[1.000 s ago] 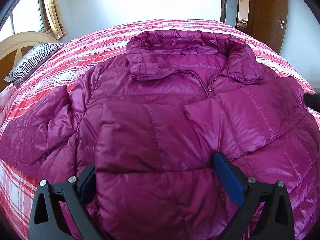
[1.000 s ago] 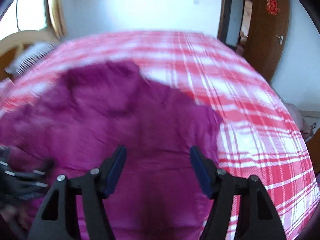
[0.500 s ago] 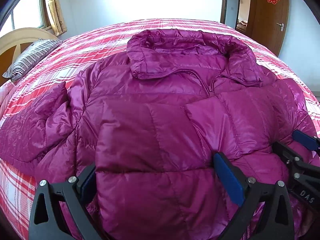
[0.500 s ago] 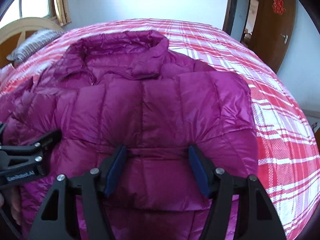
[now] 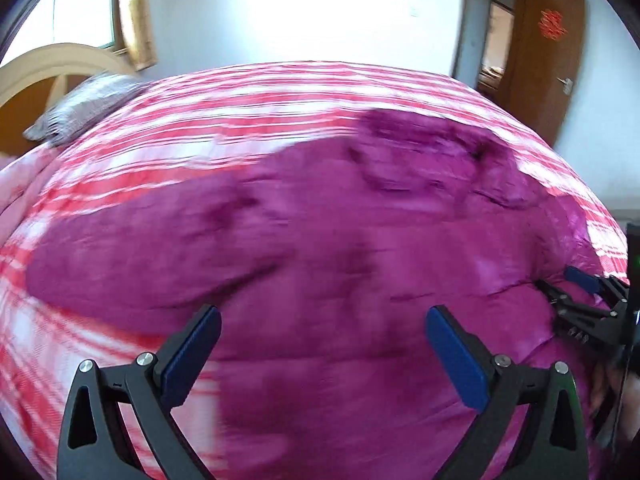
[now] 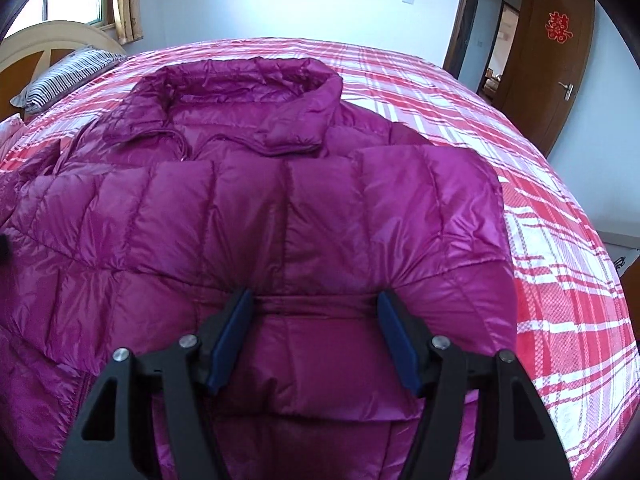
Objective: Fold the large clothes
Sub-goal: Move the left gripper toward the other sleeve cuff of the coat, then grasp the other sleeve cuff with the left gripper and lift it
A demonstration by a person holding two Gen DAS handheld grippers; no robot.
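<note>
A magenta quilted down jacket (image 6: 280, 220) lies flat on the bed, collar far from me, its right sleeve folded across the chest. It shows blurred in the left wrist view (image 5: 340, 248), with the left sleeve spread out to the left. My right gripper (image 6: 314, 316) is open, its jaws either side of the folded sleeve's cuff, just above the fabric. It also shows at the right edge of the left wrist view (image 5: 576, 288). My left gripper (image 5: 320, 332) is open and empty above the jacket's lower left part.
The bed has a red and white plaid cover (image 6: 540, 184). A striped pillow (image 6: 60, 76) and a curved wooden headboard (image 6: 44, 40) are at the far left. A brown door (image 6: 556, 60) stands open at the far right.
My left gripper has swung left, its view now blurred and showing the spread left sleeve. My right gripper has edged forward over the folded sleeve, still open.
</note>
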